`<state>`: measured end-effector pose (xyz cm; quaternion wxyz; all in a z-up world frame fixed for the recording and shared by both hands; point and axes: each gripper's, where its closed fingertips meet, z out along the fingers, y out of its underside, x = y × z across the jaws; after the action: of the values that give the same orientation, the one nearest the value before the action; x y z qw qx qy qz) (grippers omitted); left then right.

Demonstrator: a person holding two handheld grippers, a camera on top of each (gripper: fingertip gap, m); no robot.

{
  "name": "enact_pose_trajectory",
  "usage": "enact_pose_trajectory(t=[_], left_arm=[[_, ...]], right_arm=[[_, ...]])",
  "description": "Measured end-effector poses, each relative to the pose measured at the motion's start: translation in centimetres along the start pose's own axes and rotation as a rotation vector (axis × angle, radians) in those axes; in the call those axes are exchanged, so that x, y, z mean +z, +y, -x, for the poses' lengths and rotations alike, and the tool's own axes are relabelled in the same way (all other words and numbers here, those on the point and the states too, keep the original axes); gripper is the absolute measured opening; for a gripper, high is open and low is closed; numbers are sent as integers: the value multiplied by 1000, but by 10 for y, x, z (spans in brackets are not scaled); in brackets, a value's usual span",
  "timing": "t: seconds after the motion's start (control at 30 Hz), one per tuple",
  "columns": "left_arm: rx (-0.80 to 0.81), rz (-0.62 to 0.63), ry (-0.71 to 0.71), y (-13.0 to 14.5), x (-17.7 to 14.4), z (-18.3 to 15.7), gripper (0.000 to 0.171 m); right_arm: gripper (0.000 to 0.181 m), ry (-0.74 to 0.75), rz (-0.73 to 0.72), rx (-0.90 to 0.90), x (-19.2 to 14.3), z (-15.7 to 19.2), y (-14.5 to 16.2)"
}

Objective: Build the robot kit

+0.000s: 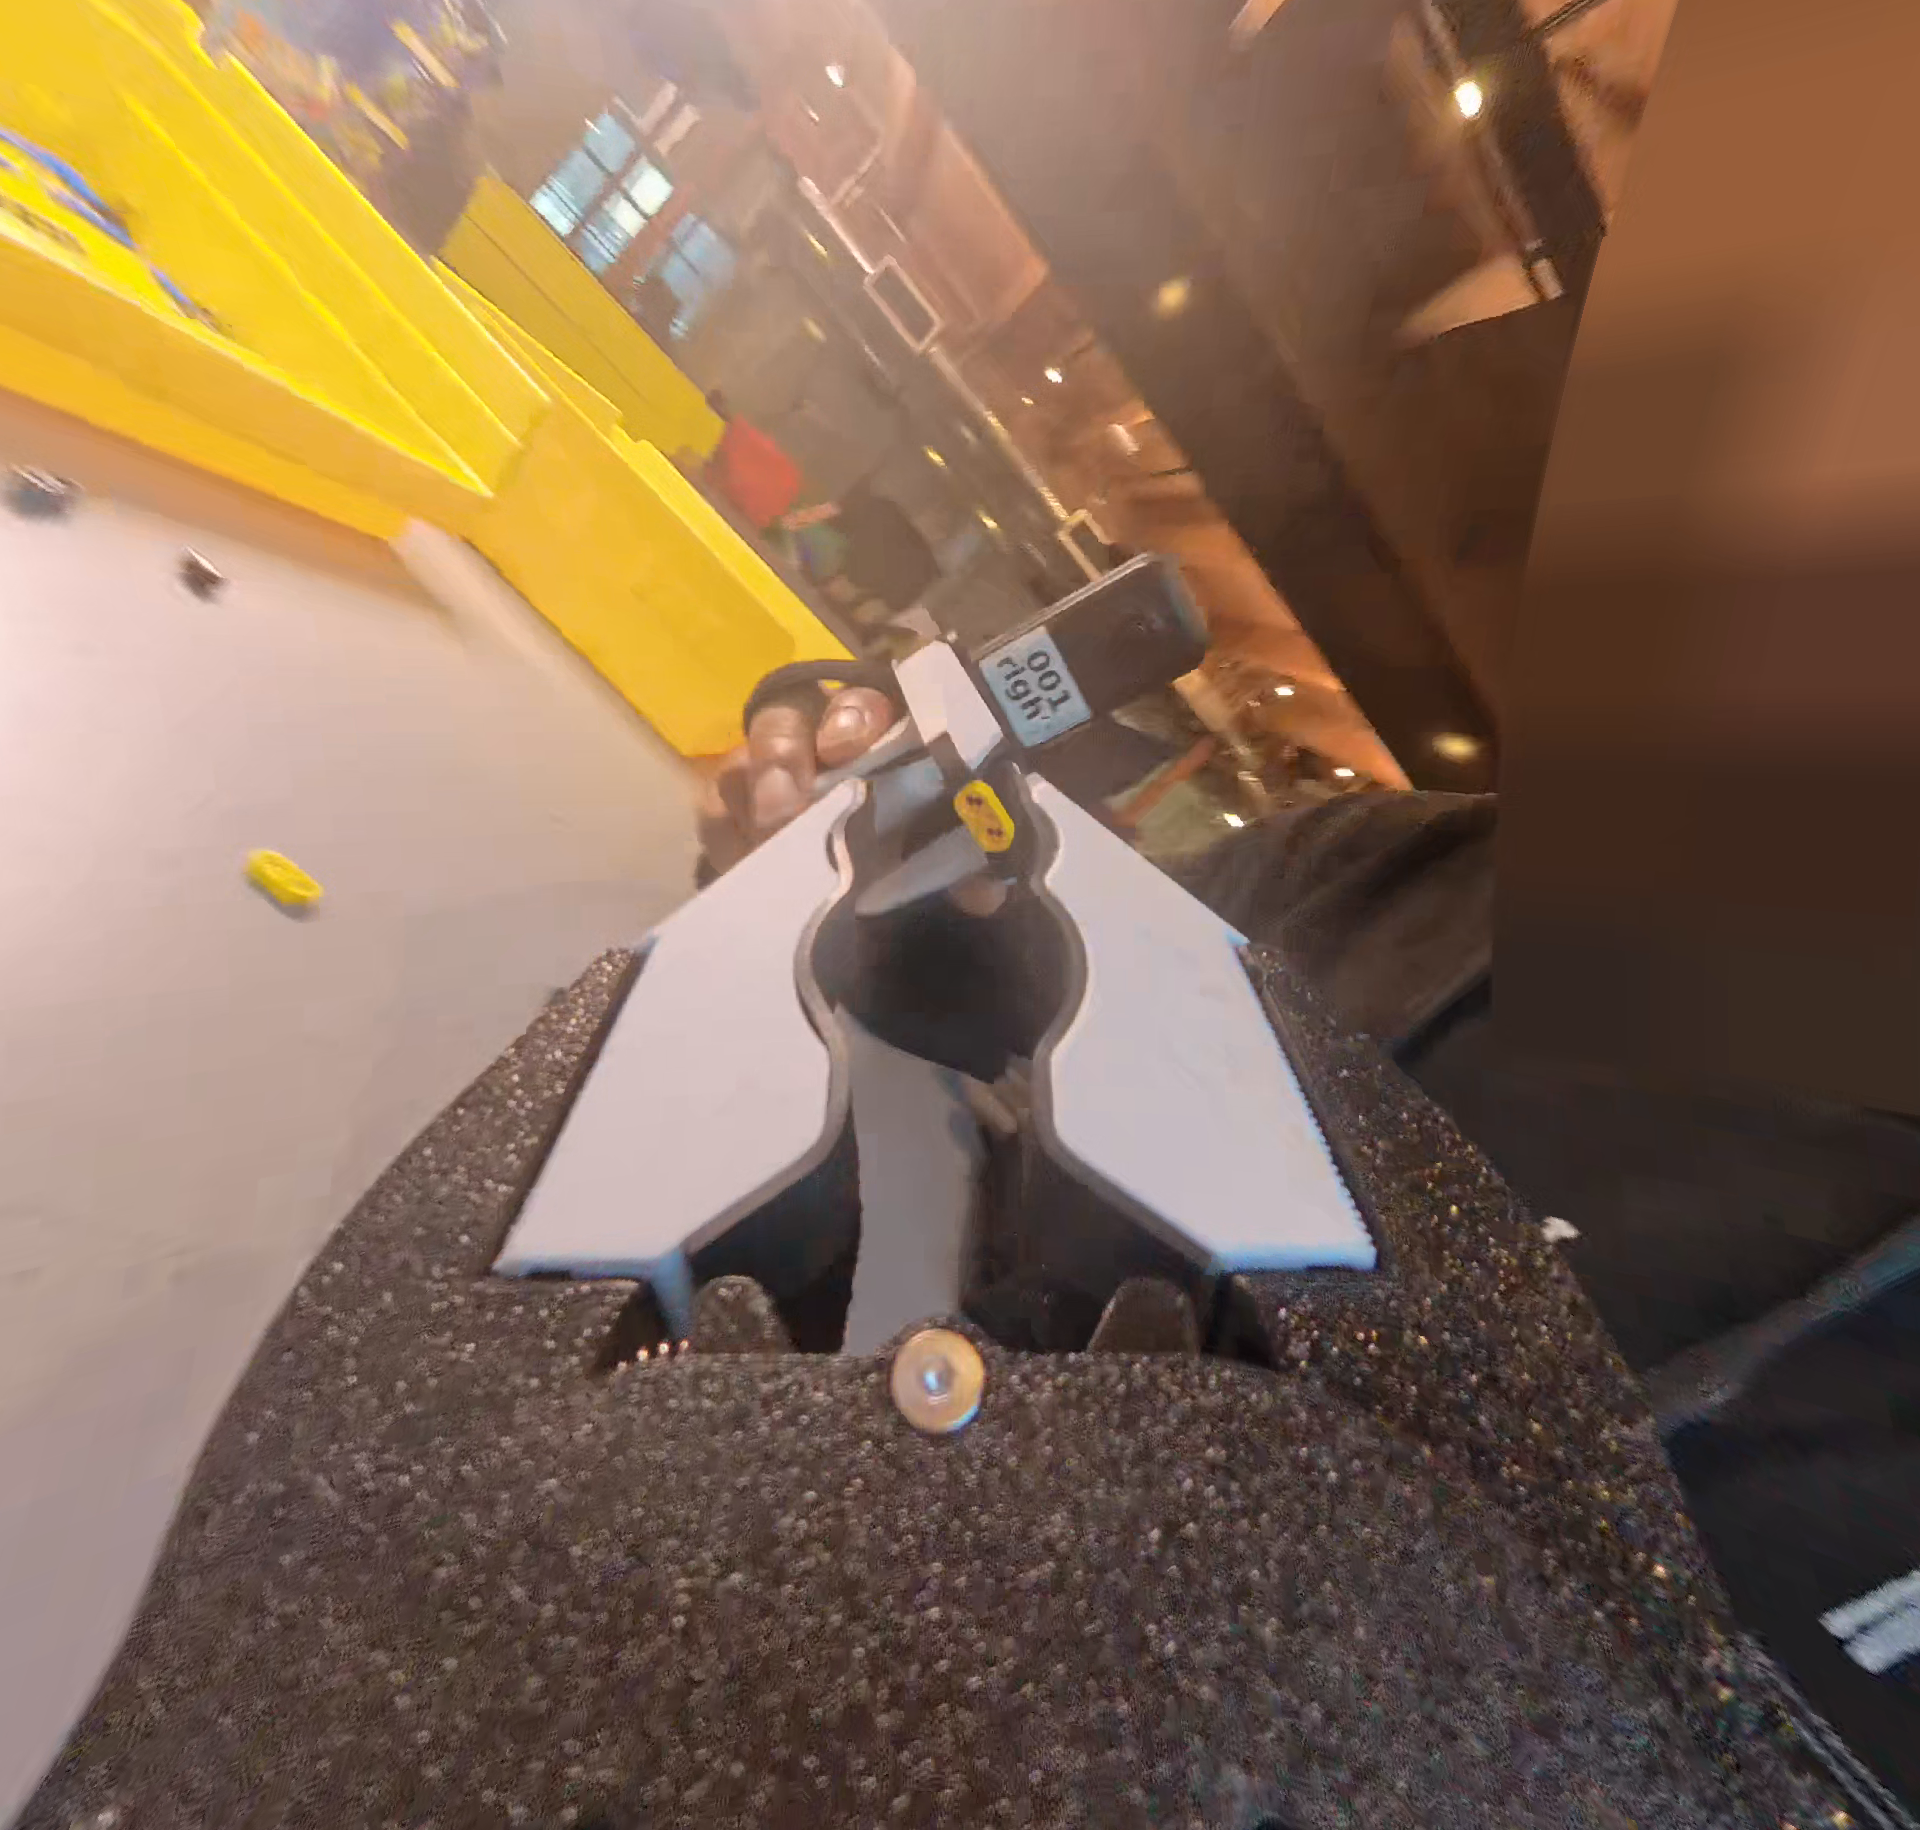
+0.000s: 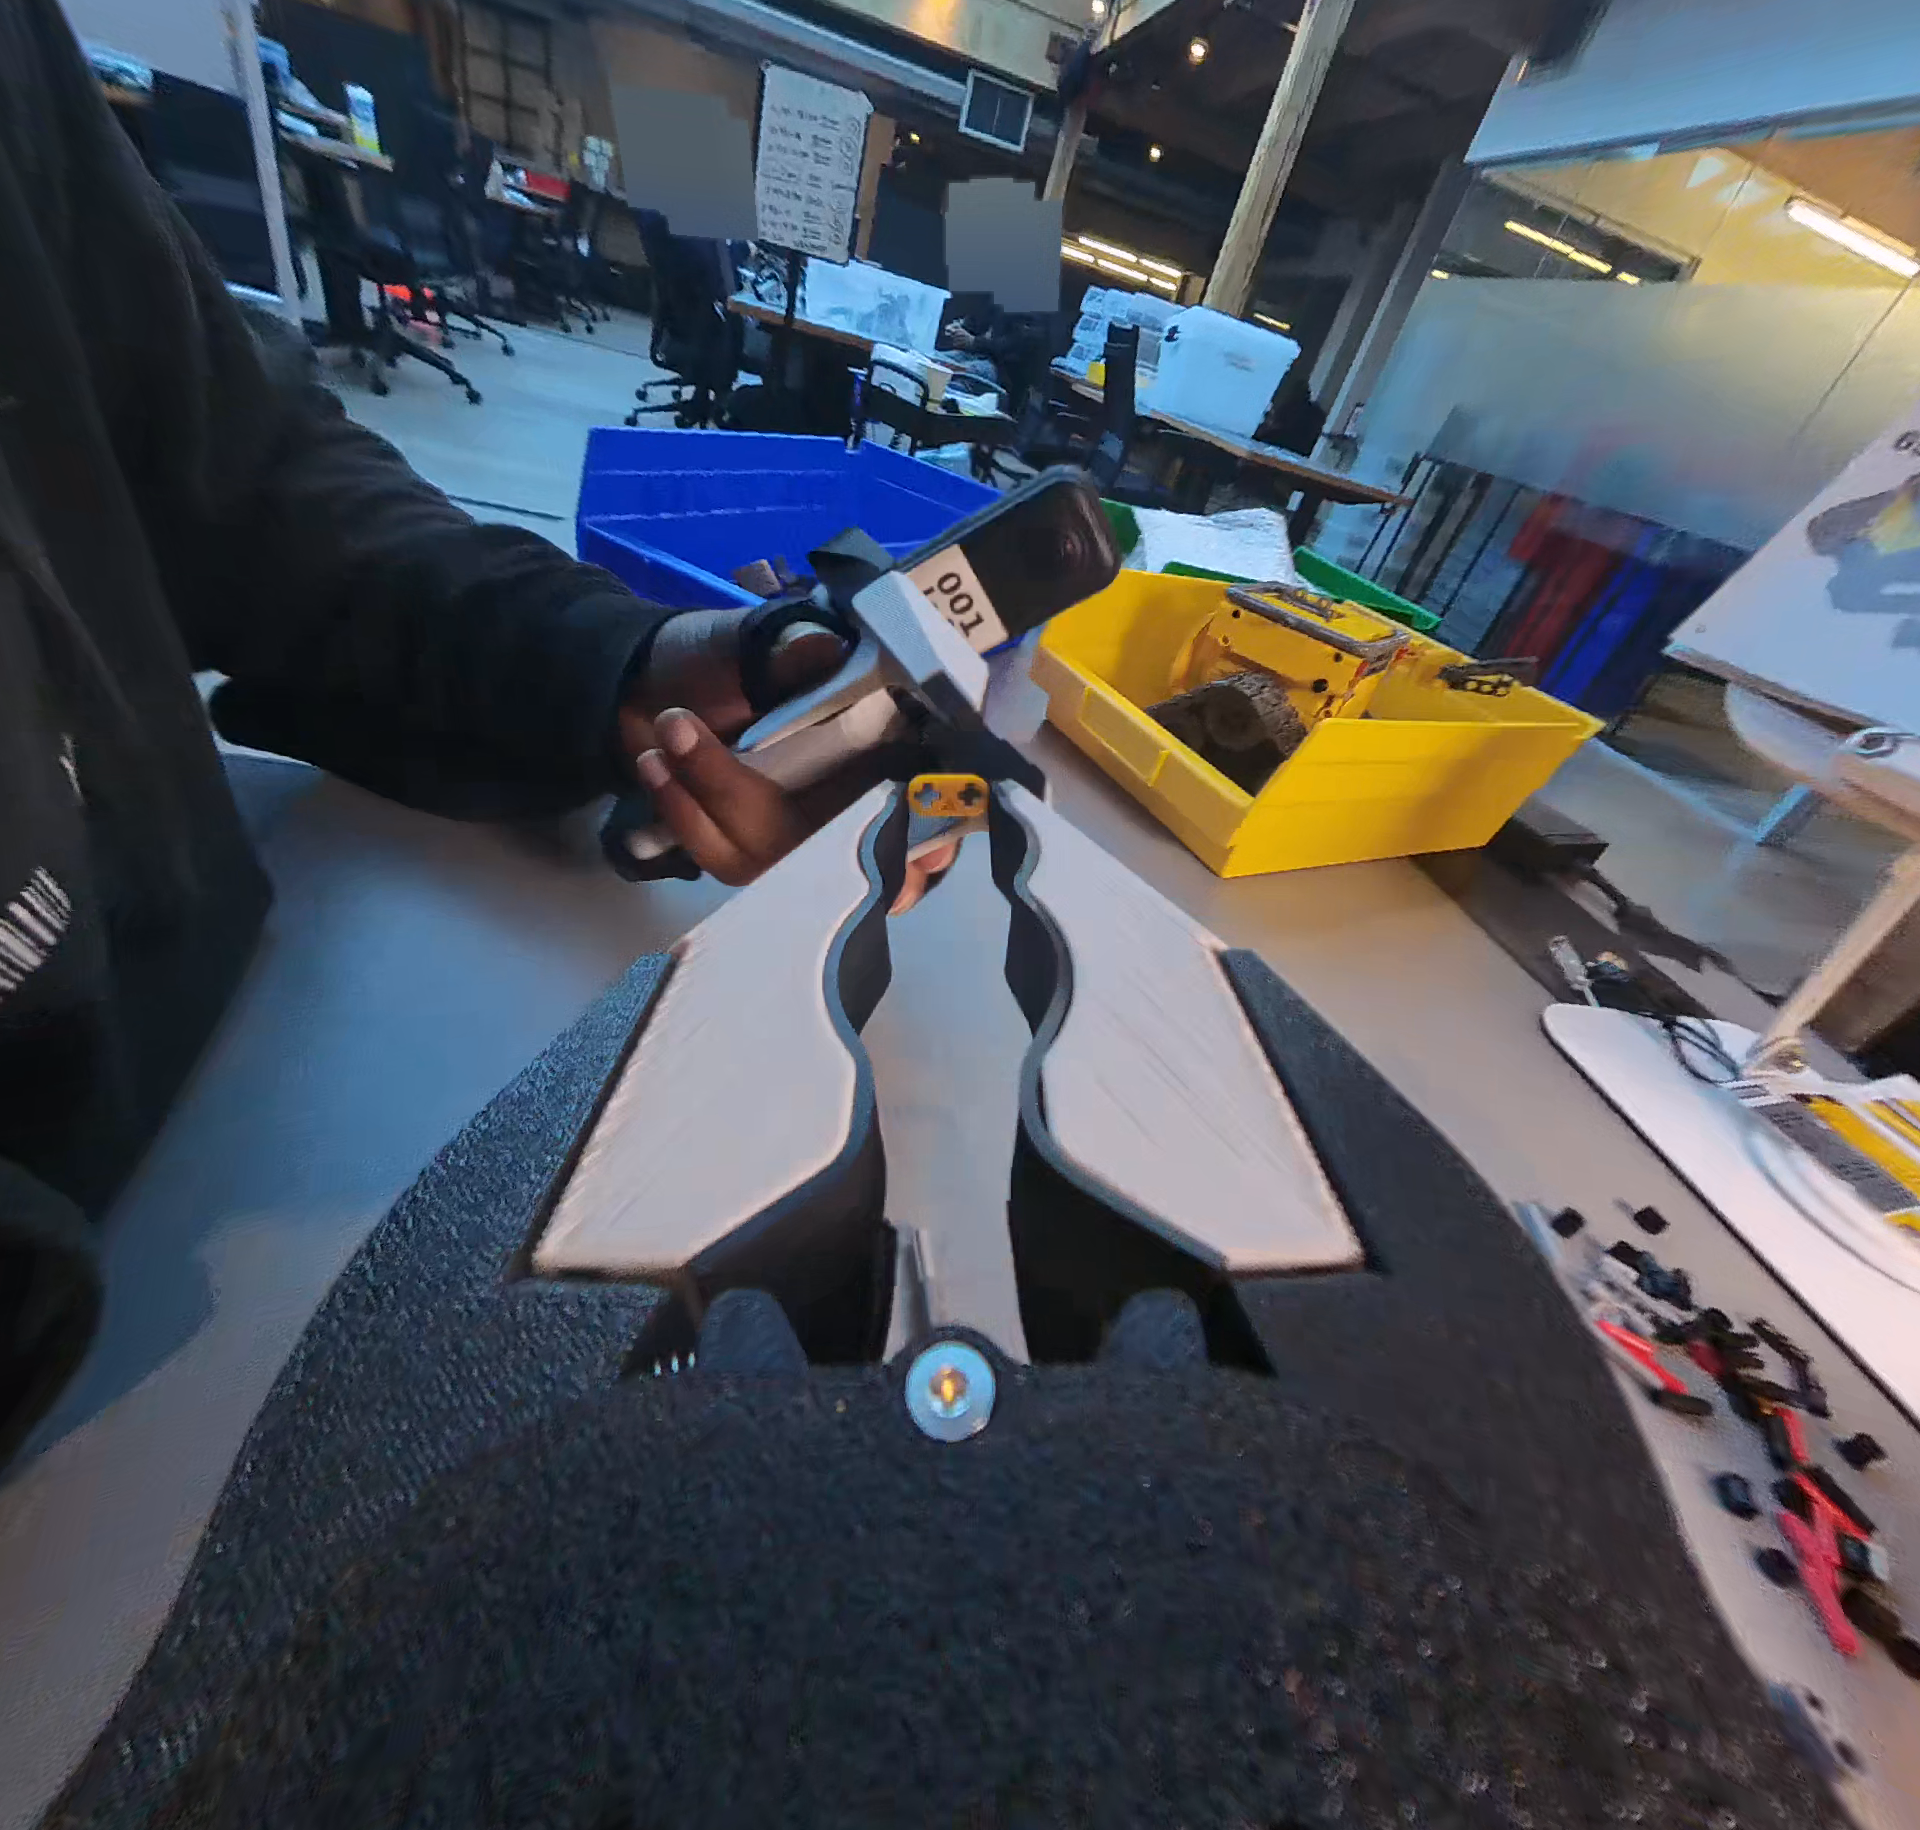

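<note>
Above the near part of the grey table (image 2: 416,949), with loose black and red bits (image 2: 1766,1468) scattered along its right edge, the right gripper (image 2: 945,819) is clamped on a small yellow holed piece (image 2: 945,795) held in the air. Facing it tip to tip, the left gripper (image 1: 945,809), gripped by a hand (image 2: 707,772), has its fingers apart on either side of that piece. Toward the far edge a yellow bin (image 2: 1351,824) holds a yellow tracked model (image 2: 1288,668), and the blue bin (image 2: 727,513) behind the hand shows something small I cannot make out.
</note>
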<state>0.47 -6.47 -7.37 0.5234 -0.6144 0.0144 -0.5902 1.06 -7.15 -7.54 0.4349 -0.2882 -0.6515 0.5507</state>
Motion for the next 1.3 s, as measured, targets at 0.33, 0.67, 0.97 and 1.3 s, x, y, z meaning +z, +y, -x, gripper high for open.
enact_pose_trajectory(t=[0.33, 0.67, 0.97, 1.3], left_arm=[[-153, 49, 106, 16, 9, -5, 8], [-213, 111, 107, 25, 6, -1, 7], [-249, 95, 105, 25, 6, 3, 6], [-242, 91, 108, 25, 6, 1, 7]], right_arm=[[15, 63, 59, -187, 1, 0, 5], [13, 5, 116, -220, -2, 6, 13], [18, 28, 139, -256, 1, 6, 17], [15, 28, 132, -257, 1, 6, 16]])
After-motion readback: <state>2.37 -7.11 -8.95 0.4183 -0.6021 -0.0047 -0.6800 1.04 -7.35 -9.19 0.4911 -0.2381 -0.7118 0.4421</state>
